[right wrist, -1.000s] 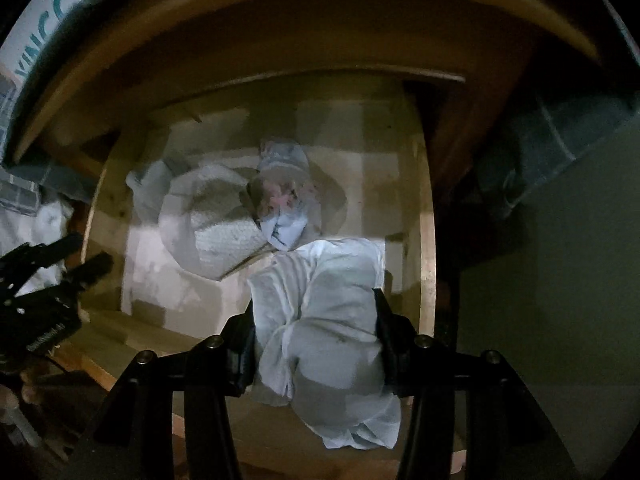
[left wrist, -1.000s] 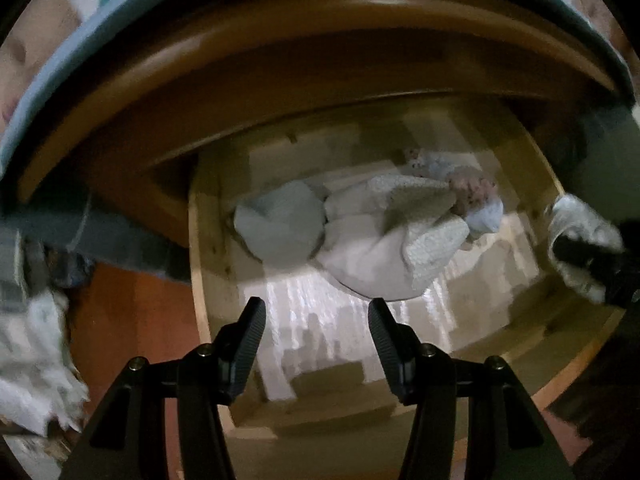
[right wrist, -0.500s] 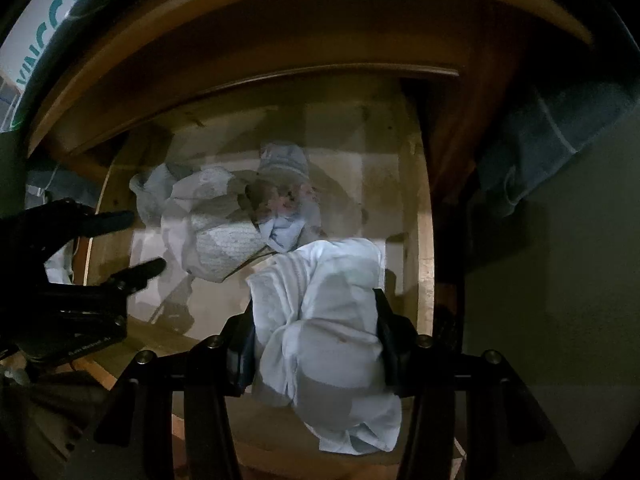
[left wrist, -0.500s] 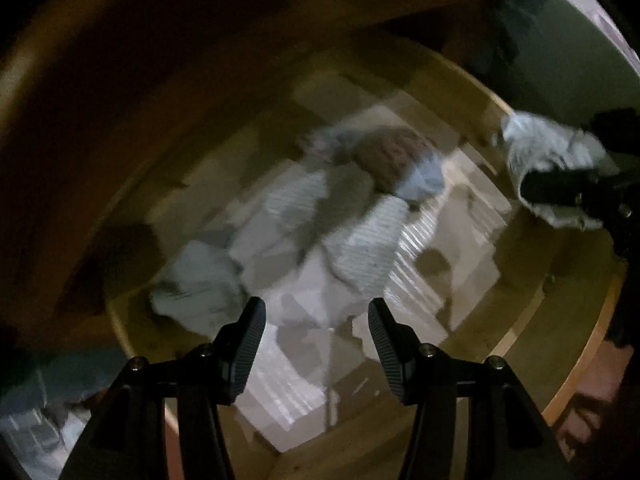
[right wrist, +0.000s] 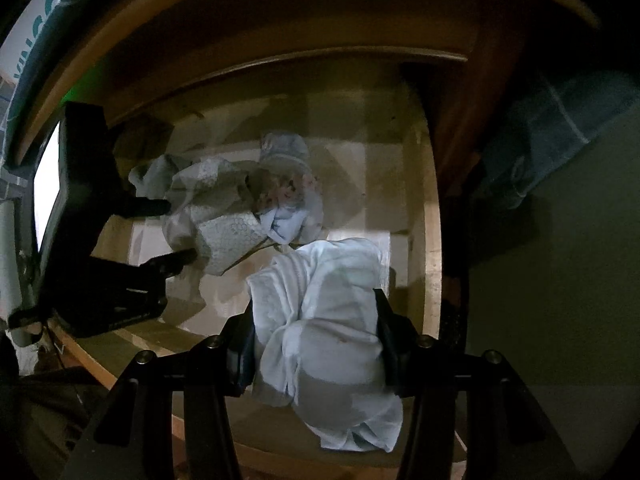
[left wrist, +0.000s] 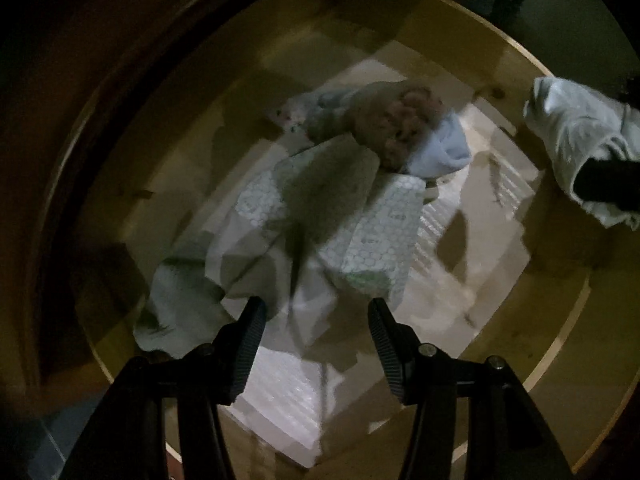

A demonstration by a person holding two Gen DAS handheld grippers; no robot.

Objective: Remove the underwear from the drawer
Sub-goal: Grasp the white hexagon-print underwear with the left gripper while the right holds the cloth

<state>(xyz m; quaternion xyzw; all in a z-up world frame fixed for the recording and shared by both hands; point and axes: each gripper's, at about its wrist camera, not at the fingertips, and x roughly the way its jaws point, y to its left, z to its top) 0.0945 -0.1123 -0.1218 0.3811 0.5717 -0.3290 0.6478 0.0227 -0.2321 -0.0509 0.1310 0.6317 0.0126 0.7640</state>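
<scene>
The wooden drawer (right wrist: 432, 240) (left wrist: 560, 340) stands pulled out. In it lies a pile of underwear: a white honeycomb-patterned piece (left wrist: 360, 232) (right wrist: 228, 236), a pinkish floral piece (left wrist: 400, 128) (right wrist: 280, 192) and a pale blue one (left wrist: 444, 152). My left gripper (left wrist: 316, 312) (right wrist: 176, 232) points down over the pile's near edge, open, its fingertips close beside the patterned piece. My right gripper (right wrist: 316, 340) is shut on a bunched white garment (right wrist: 320, 320) (left wrist: 572, 132), held over the drawer's front right corner.
The brown furniture front (right wrist: 280, 20) overhangs the back of the drawer. A dark blue-grey cloth (right wrist: 552, 140) hangs at the right, beside a plain greenish surface. A white item with teal lettering (right wrist: 40, 20) shows at the top left.
My left gripper has rolled and come down toward the pile, entering the drawer from the left in the right wrist view. My right gripper has stayed put with the white garment.
</scene>
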